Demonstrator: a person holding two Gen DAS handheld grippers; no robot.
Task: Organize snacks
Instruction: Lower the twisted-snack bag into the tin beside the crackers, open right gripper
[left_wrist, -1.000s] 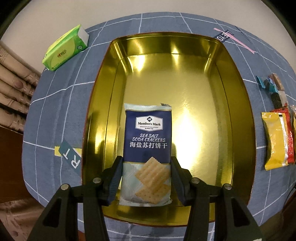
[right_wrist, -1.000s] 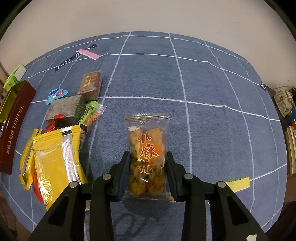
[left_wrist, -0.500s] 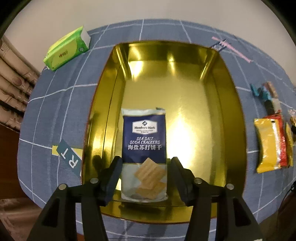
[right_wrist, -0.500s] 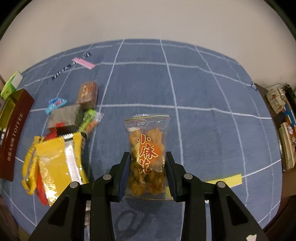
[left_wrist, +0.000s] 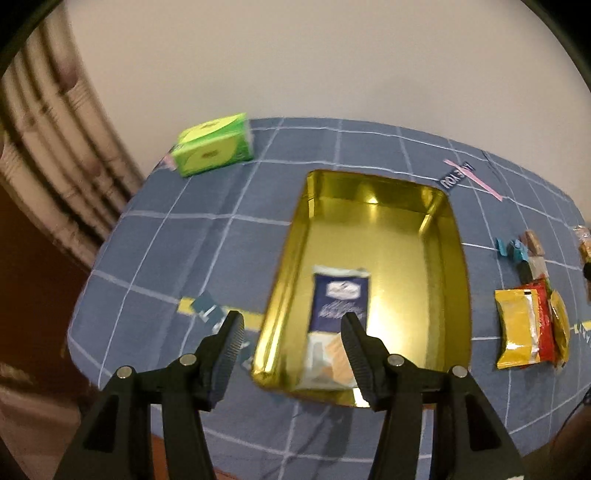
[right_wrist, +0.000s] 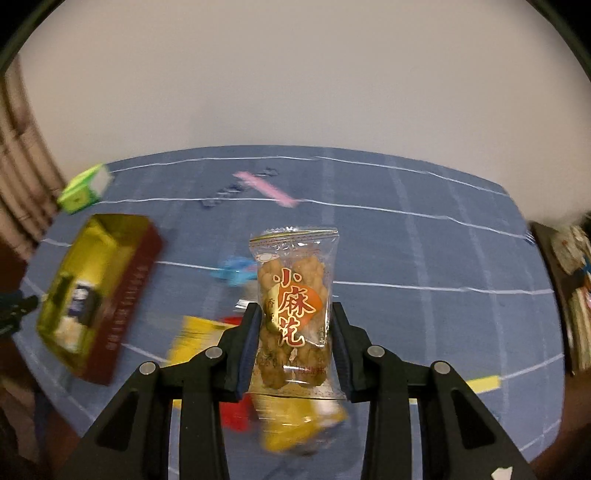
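A gold tin box (left_wrist: 458, 258) stands open on the blue checked cloth. A blue soda cracker pack (left_wrist: 338, 317) lies flat inside its near end. My left gripper (left_wrist: 291, 332) is open and empty, raised above the tin's near left corner. My right gripper (right_wrist: 293, 334) is shut on a clear bag of fried dough twists (right_wrist: 293, 295), held upright above the cloth. In the right wrist view the tin (right_wrist: 125, 295) sits at the left with the cracker pack (right_wrist: 75, 314) in it.
A green tissue pack (left_wrist: 212, 149) lies at the far left corner. Loose snacks lie right of the tin: a yellow packet (left_wrist: 515, 328), a red one, small blue candies (left_wrist: 511, 249). More yellow and red packets (right_wrist: 295, 421) are under my right gripper. Books stand at the right edge.
My left gripper let go of the cracker pack, opened, and pulled back up and left. My right gripper lifted the dough twist bag off the cloth and swung left toward the tin.
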